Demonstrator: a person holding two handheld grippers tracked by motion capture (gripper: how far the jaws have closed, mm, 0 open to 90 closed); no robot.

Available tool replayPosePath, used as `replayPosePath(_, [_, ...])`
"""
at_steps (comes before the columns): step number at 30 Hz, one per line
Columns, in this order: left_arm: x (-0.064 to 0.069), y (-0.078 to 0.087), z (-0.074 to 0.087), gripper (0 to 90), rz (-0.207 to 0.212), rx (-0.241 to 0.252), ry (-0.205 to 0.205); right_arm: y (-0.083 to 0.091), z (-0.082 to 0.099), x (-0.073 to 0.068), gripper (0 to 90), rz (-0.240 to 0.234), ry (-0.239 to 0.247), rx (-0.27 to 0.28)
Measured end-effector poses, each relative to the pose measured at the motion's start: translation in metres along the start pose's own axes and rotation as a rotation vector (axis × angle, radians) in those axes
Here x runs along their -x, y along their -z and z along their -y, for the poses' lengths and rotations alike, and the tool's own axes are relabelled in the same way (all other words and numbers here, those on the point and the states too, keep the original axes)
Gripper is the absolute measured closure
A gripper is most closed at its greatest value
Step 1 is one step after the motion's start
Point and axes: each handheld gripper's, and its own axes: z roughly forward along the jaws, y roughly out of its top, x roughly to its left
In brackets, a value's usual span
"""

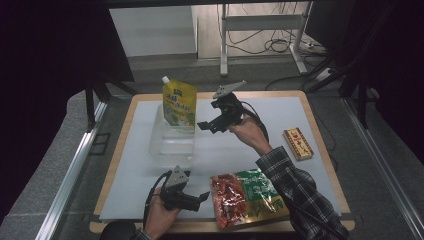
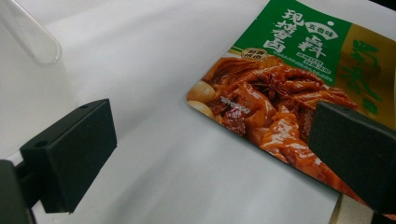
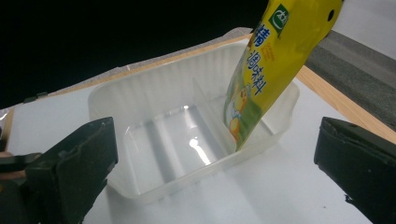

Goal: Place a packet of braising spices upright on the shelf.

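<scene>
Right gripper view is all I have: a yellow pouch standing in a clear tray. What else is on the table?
Observer: A red-and-green food packet lies flat near the front edge.
Operator: Where is the other gripper?
Observer: The left gripper rests at the front, open, its fingers pointing at that packet's corner without touching it.
Operator: Anything on the far right?
Observer: A small red-and-yellow box lies beyond the right forearm.

Printed in white on the green top of the flat food packet [image 2: 299, 60], beyond the left jaws: "五香味", "现捞卤料". Printed in blue down the yellow spouted pouch [image 3: 266, 70], beyond the right jaws: "调味料".
</scene>
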Motion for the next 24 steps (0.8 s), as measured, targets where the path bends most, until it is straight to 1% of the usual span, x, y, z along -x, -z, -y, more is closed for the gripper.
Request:
replayPosePath(2, [0.0, 0.0, 0.0, 1.0, -0.002, -0.002, -0.002, 0.002, 0.002, -0.003, 0.0, 0.008, 0.003, -0.003])
replayPosePath(5, [0.0, -0.001, 0.0, 1.0, -0.003, -0.002, -0.004, 0.006, 0.004, -0.006, 0.0, 0.008, -0.024, -0.006])
replayPosePath(9, [0.0, -0.001, 0.0, 0.9, -0.002, 0.001, -0.004, 0.013, 0.009, -0.007, 0.0, 0.007, -0.045, 0.014])
replayPosePath(14, [0.0, -0.001, 0.0, 0.9, -0.002, 0.001, -0.004, 0.02, 0.014, -0.01, 0.0, 0.002, -0.039, 0.008])
replayPosePath(19, [0.0, 0.0, 0.0, 0.9, -0.001, 0.001, -0.002, 0.027, 0.02, -0.015, 0.0, 0.041, -0.039, -0.013])
replayPosePath(20, [0.0, 0.0, 0.0, 0.9, -0.002, 0.001, -0.001, 0.031, 0.023, -0.016, 0.0, 0.055, -0.036, -0.016])
replayPosePath(21, [0.0, 0.0, 0.0, 0.9, -0.003, 0.0, -0.001, 0.031, 0.023, -0.016, 0.0, 0.055, -0.036, -0.016])
replayPosePath(22, [-0.001, 0.0, 0.0, 1.0, -0.003, 0.0, -0.001, 0.035, 0.026, -0.017, 0.0, 0.065, -0.038, -0.019])
replayPosePath(24, [-0.001, 0.0, 0.0, 1.0, -0.003, 0.001, 0.002, 0.037, 0.027, -0.017, 0.0, 0.064, -0.044, -0.02])
